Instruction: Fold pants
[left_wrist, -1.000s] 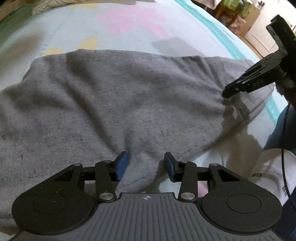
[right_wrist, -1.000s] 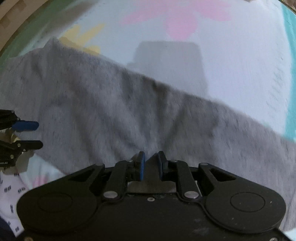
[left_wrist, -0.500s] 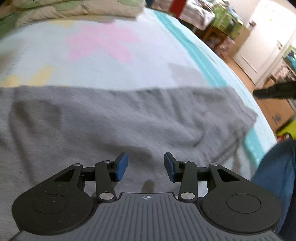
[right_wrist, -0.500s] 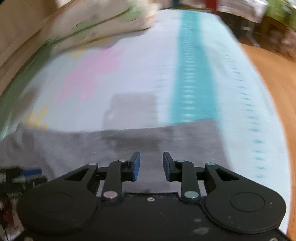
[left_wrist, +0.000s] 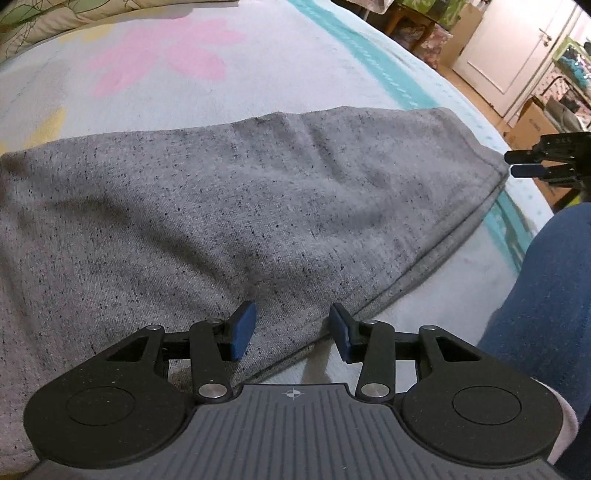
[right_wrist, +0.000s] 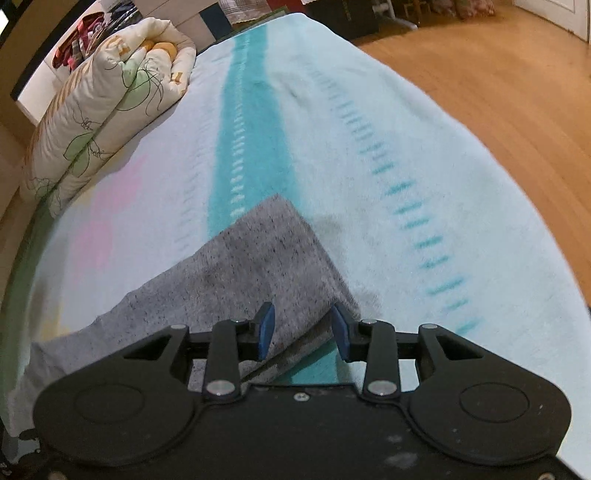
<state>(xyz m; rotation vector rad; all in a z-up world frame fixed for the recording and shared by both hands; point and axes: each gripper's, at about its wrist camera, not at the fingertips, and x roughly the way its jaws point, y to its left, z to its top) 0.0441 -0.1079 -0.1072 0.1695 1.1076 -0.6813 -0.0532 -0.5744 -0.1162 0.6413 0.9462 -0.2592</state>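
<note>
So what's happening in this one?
A person with a gripper in each hand is folding grey sweatpants on a bed with a pastel blanket. The left gripper is open above the pants' near edge, gripping nothing. The right gripper is at the cuff end, its jaws opening with cloth between them, not pinched.

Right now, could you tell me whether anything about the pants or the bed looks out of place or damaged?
Nothing stands out. The gray pants lie flat on the bedspread with only soft wrinkles and no visible tear or stain. Both grippers are empty, the left gripper over the near edge, the right gripper opening over the corner.
</note>
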